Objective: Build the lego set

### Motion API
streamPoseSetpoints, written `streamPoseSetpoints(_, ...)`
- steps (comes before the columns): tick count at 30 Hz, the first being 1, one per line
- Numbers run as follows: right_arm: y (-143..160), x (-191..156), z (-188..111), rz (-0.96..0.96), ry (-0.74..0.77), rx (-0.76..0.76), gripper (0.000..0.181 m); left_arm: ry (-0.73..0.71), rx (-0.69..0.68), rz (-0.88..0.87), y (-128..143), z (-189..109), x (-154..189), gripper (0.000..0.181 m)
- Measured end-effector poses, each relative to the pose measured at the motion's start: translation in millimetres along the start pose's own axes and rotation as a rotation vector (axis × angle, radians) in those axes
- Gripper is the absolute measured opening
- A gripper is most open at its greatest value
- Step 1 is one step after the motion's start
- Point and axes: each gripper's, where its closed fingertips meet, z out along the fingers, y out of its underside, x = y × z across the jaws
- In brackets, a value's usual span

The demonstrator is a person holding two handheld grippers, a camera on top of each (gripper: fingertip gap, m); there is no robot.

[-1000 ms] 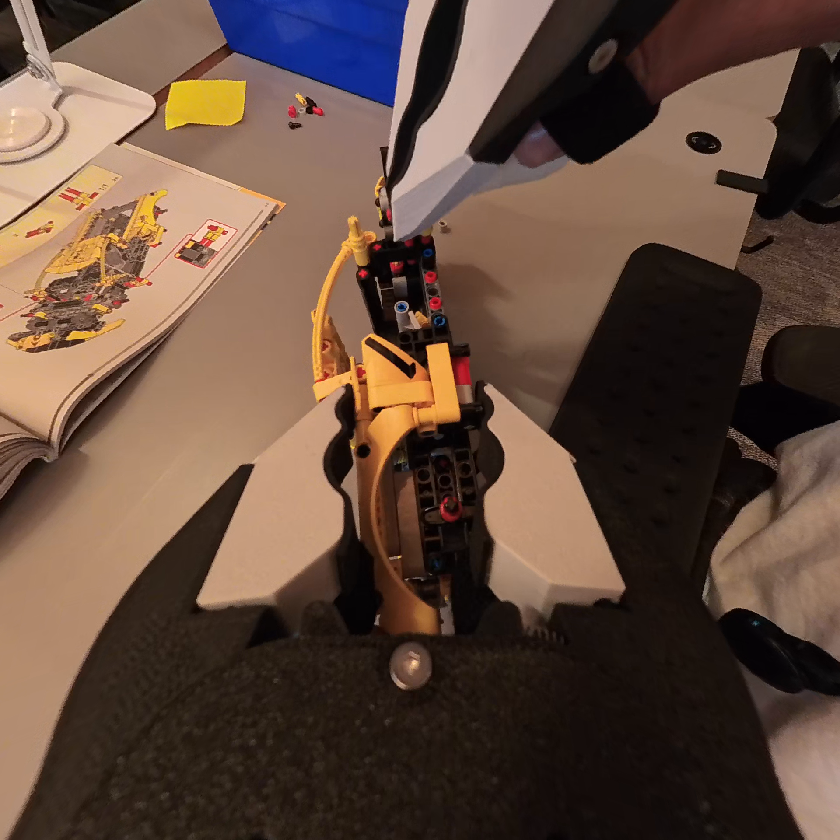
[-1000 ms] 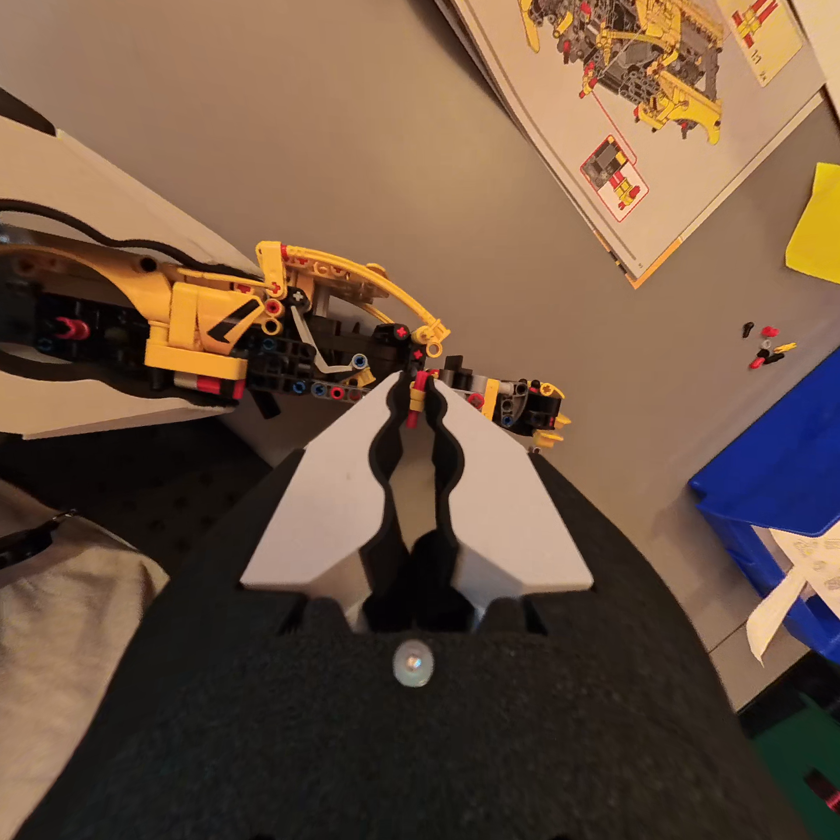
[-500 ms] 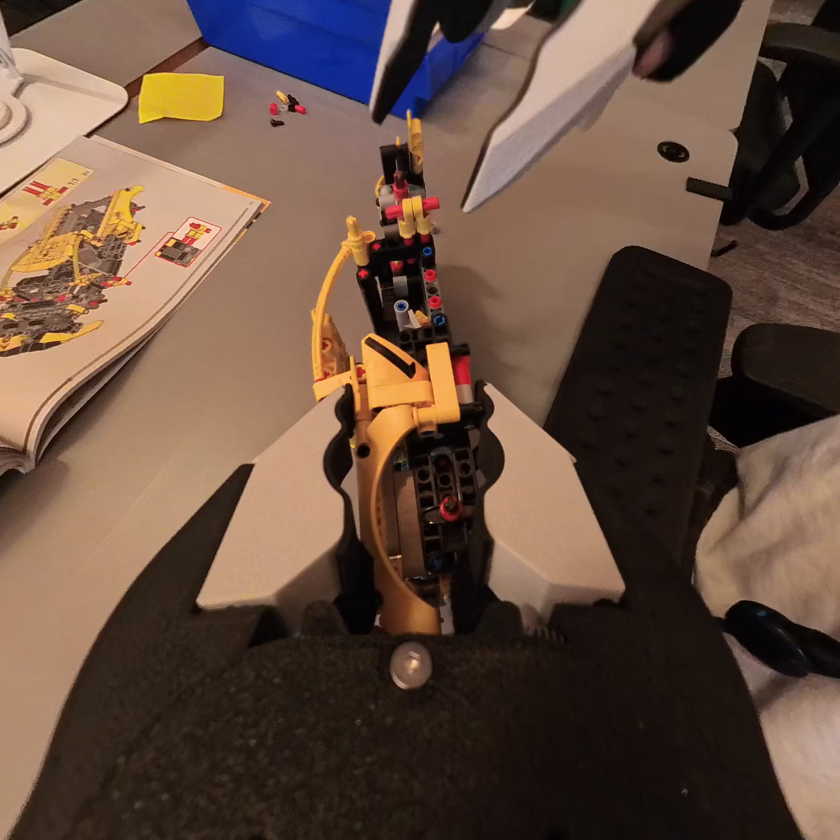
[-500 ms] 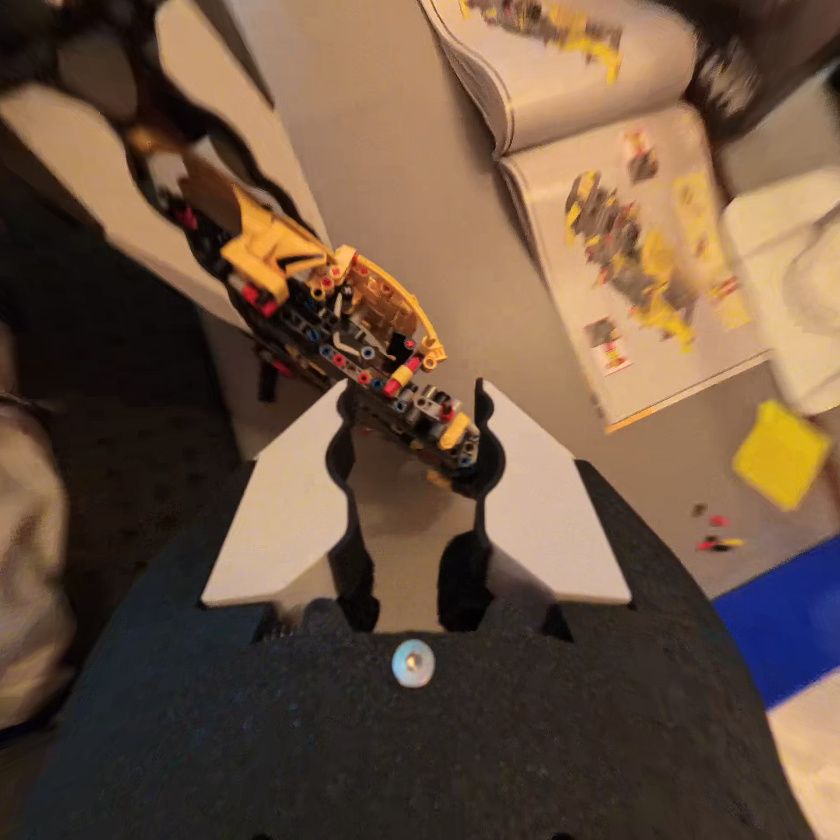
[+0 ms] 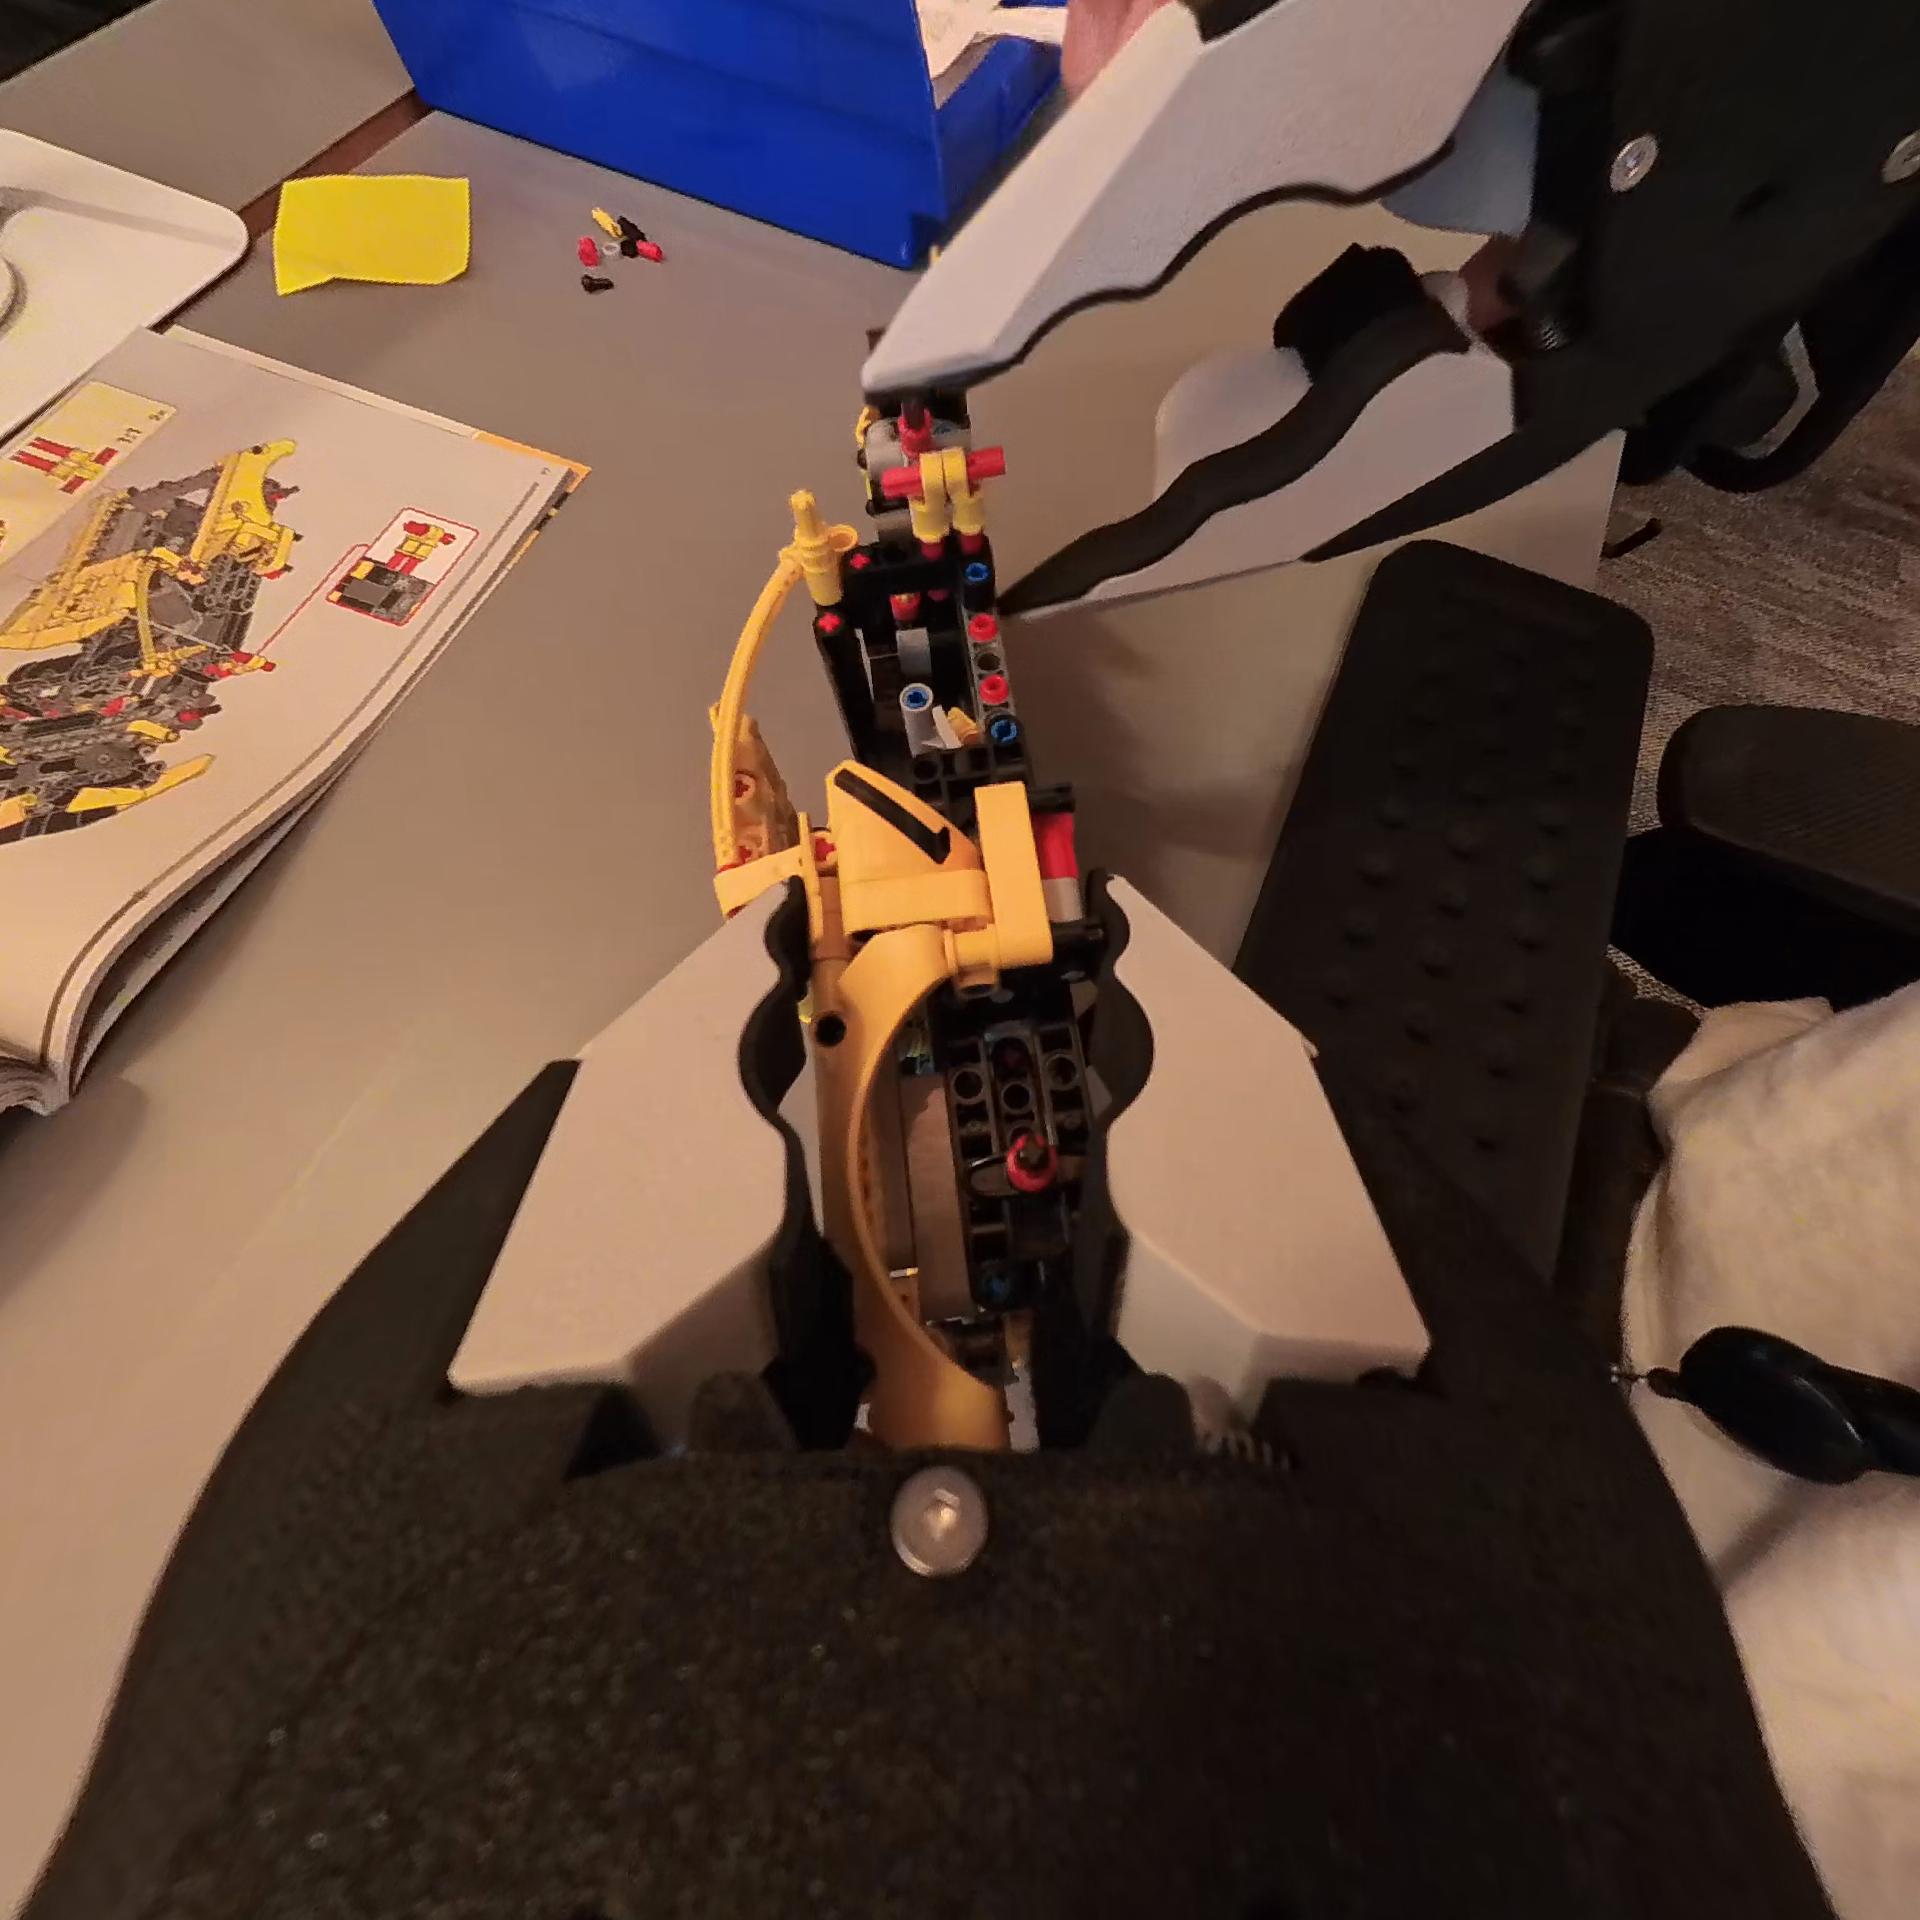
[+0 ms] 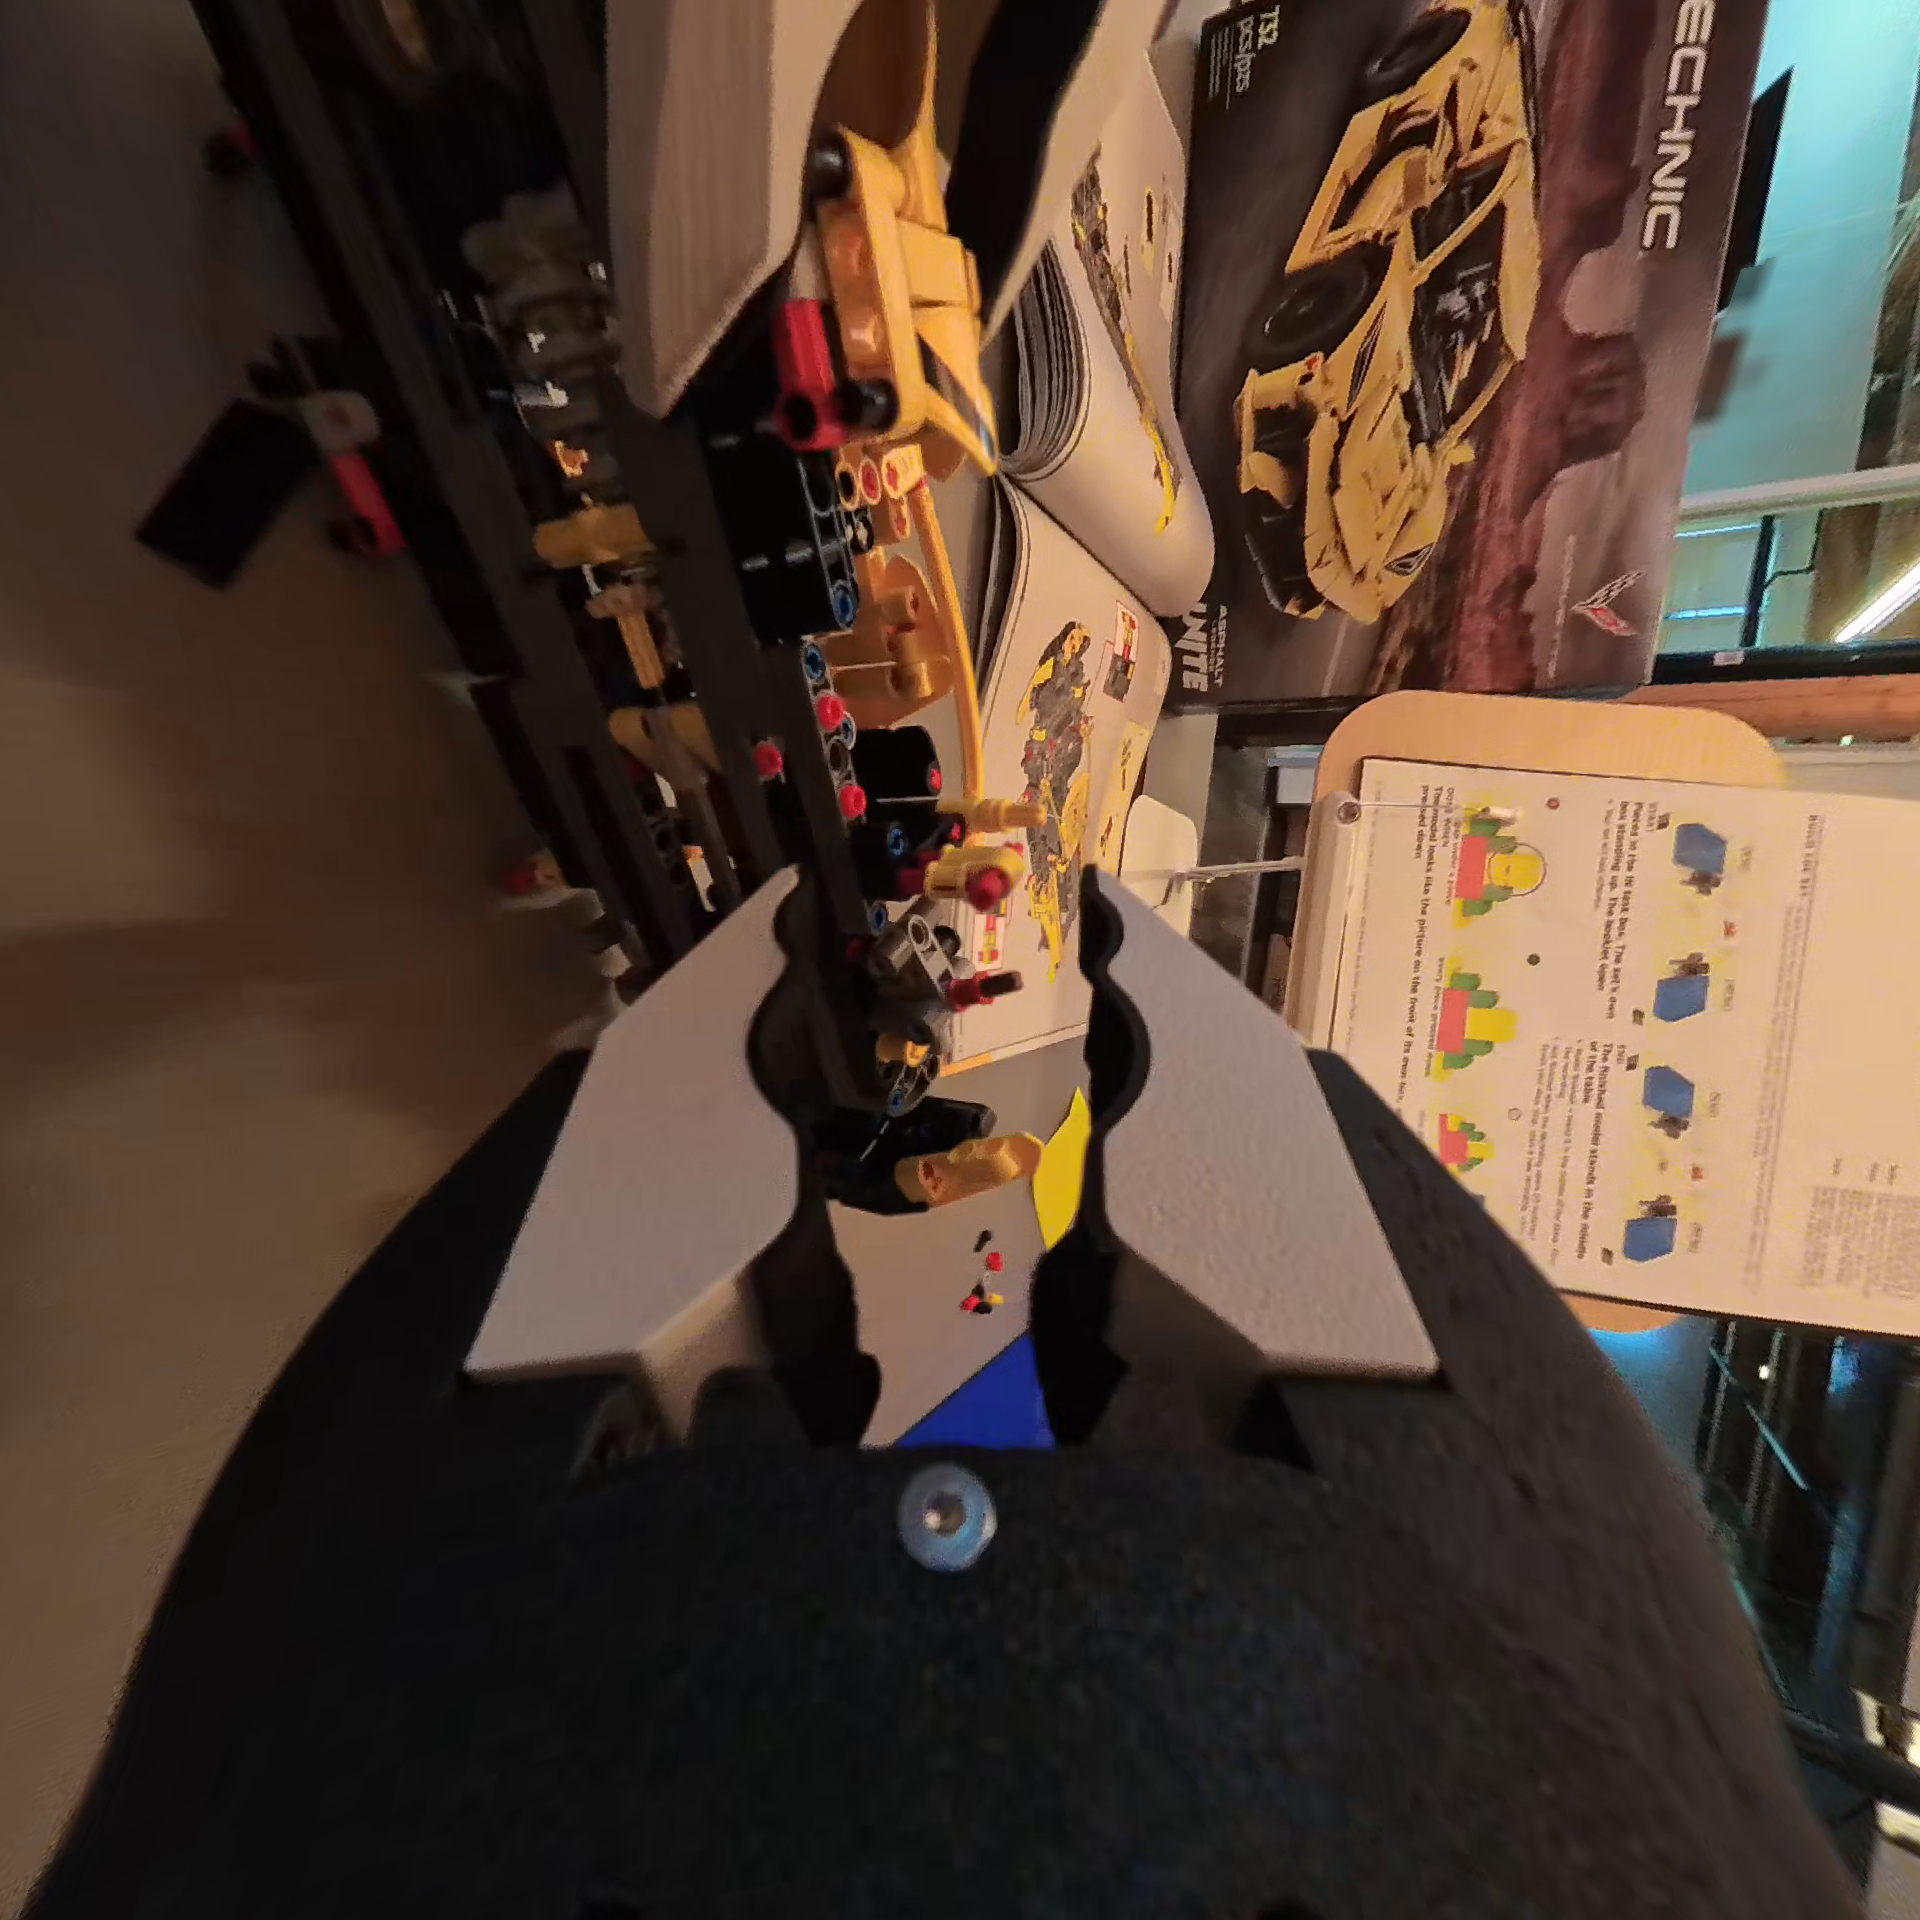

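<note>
The long yellow-and-black brick-built car frame is clamped at its rear by the left gripper, above the grey tabletop. Its front lies within the spread right gripper. It is judged light, rigid, but fragile at pinned joints; the black beams are best gripped.

I am looking at what seems to be an office-style workspace set up for model building. A plain grey desk holds an open instruction booklet, a blue parts bin and a yellow sticky note. A black office chair armrest sits beside the desk, and a printed instruction sheet on a board stands behind it next to the set's box.
</note>
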Motion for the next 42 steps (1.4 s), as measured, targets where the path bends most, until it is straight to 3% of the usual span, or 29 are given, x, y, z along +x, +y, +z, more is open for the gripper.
streamPoseSetpoints(4, 0.2, -2.0, 2.7, -0.035, 0.002, 0.004, 0.045, 0.016, 0.001, -0.013, -0.1, -0.3, -1.8, 0.054)
streamPoseSetpoints(8, 4.5, -12.4, 5.5, -0.075, -0.003, -0.009, 0.056, 0.043, -0.001, -0.025, -0.2, -0.5, -3.2, 0.054)
streamPoseSetpoints(25, 2.5, -10.1, 10.8, -0.134, 0.162, 0.054, 0.055, 0.017, -0.022, 0.014, 0.2, 1.2, 0.9, 0.053)
streamPoseSetpoints(42, 3.6, -11.3, 14.8, -0.076, 0.112, 0.056, 0.049, 0.056, 0.0, -0.016, -1.1, 0.9, -3.1, 0.053)
